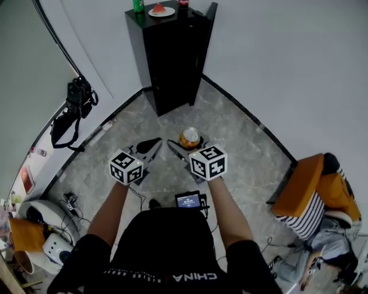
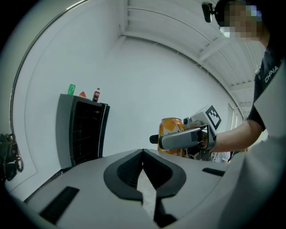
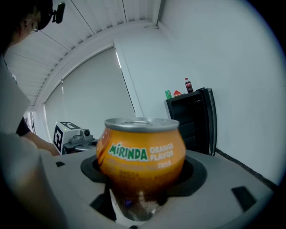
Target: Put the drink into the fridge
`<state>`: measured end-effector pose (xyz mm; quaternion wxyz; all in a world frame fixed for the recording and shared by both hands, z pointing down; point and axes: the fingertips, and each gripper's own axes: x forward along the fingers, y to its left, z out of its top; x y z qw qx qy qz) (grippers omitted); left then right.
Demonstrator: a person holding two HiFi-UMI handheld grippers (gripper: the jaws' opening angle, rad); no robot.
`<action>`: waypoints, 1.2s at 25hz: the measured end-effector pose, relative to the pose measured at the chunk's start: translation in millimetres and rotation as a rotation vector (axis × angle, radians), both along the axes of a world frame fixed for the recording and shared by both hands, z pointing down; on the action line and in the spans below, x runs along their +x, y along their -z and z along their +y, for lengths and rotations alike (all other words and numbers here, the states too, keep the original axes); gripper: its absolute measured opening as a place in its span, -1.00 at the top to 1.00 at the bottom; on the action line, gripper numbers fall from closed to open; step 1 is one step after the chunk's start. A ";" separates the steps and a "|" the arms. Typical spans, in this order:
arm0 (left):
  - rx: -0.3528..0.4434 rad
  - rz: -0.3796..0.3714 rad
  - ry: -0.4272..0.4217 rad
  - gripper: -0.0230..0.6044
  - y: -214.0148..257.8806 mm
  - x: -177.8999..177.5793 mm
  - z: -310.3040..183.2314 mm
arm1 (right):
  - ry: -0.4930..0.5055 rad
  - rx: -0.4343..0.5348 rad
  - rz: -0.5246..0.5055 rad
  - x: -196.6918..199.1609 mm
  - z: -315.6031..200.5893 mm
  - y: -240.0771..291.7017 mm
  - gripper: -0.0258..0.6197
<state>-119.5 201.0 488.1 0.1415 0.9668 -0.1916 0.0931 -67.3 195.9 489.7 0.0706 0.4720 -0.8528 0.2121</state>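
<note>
One can (image 3: 140,150) is being gripped upright between the widely spread jaws of the right gripper (image 1: 183,143), above the floor (image 1: 241,143) and well short of the one black fridge (image 1: 172,57). The left gripper (image 1: 153,143) is being held just beside it, its jaws together on nothing. Three things are being carried on the fridge top: a green bottle (image 1: 138,6), a plate (image 1: 161,11) with a red slice, and a cola bottle (image 1: 183,3). One black bag (image 1: 75,103) is being hung at the left wall. One person (image 1: 322,212) is being seated at the right.
</note>
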 end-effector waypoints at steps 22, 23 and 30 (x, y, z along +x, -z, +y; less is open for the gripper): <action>-0.081 0.027 0.026 0.89 -18.1 40.6 -4.5 | -0.025 -0.044 -0.036 54.9 9.5 -18.8 -0.14; -0.077 0.019 0.024 0.89 -19.4 44.4 -4.8 | -0.025 -0.046 -0.038 58.8 9.1 -20.0 -0.14; -0.058 -0.022 0.020 0.89 -26.7 76.0 -7.6 | -0.010 -0.053 -0.056 90.3 2.5 -25.0 -0.14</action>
